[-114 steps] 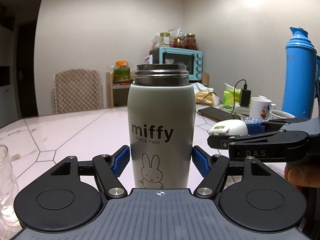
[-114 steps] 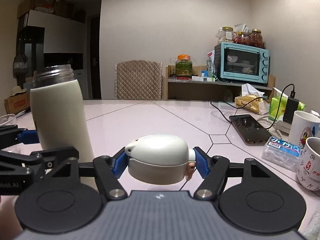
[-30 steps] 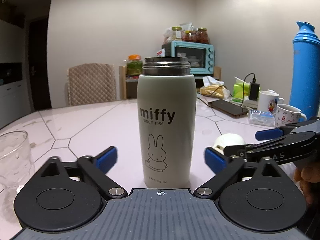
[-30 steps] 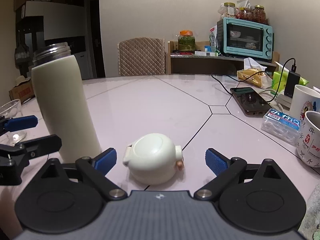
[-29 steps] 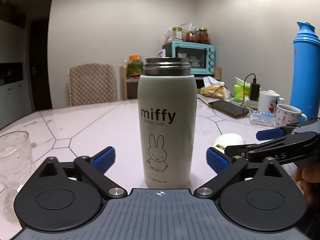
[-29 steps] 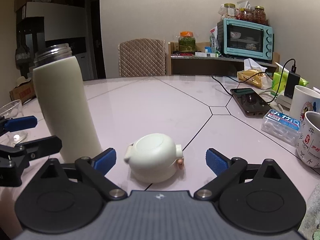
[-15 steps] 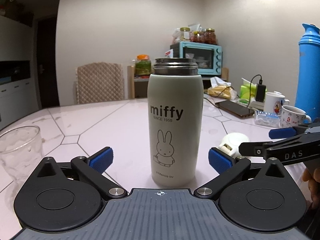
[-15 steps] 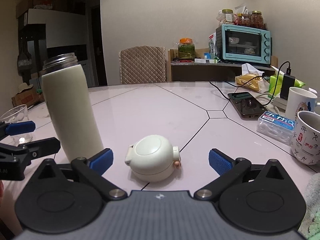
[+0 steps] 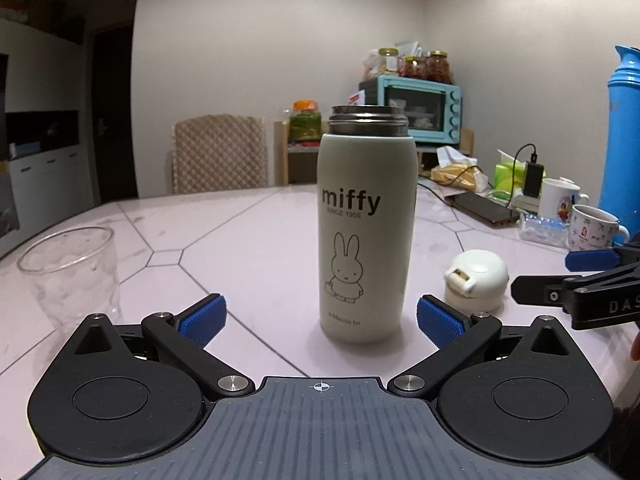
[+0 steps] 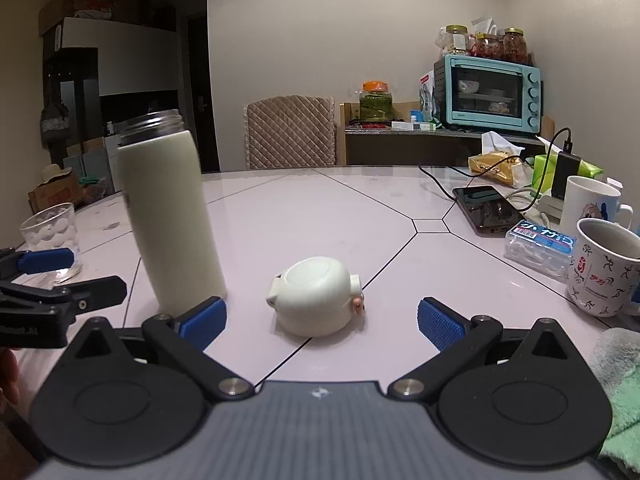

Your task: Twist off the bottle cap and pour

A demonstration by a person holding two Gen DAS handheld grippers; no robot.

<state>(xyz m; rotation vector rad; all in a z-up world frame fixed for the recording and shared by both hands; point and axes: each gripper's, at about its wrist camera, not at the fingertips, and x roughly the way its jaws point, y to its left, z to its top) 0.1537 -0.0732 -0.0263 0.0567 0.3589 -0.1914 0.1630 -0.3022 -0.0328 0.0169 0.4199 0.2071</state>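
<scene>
- The white Miffy bottle (image 9: 366,236) stands upright on the pale tiled table (image 9: 248,240), its steel threaded mouth bare and uncapped.
- Its cap (image 10: 316,296) sits on the table just beside the bottle, on the bottle's right in the left wrist view, domed top up, touching nothing else.
- The left gripper (image 9: 320,320) faces the bottle with its jaws spread wide; the blue pads (image 9: 202,320) sit on either side of the bottle's base, clear of it, holding nothing.
- The right gripper (image 10: 320,318) is likewise splayed apart, and the cap lies between and just beyond its fingertips, with gaps on both sides.
- A clear glass tumbler (image 9: 70,274) waits to the left of the bottle, near the left gripper.
- Further right, there's a patterned mug (image 10: 604,268), a small blue-labelled plastic box (image 10: 538,246) and a black phone (image 10: 488,208) on a cable.
- A tall blue thermos (image 9: 624,140) stands at the right edge in the left wrist view.
- Against the back wall, a teal toaster oven (image 10: 490,96) with jars on top.
</scene>
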